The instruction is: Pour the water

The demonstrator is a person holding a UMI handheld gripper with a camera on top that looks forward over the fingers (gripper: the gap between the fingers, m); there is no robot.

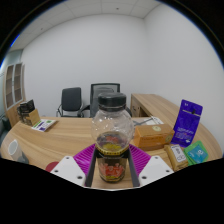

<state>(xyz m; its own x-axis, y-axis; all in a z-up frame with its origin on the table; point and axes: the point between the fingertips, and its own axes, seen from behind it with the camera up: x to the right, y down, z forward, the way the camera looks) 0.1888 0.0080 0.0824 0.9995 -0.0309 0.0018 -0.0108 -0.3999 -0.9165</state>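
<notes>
I've got the jar point(112, 135) clamped in the gripper point(112, 160), both pink pads pressing its sides. Clear jar, black lid on, amber liquid low in the bottom. It's upright and looks lifted off the table point(70, 135), though I can't see its base. I read this as the carry step before pouring. No receiving cup visible yet, so the next move needs a target found, and the lid looks like a blocker. Purple box point(187, 122) and cartons to the right: keep clear.
</notes>
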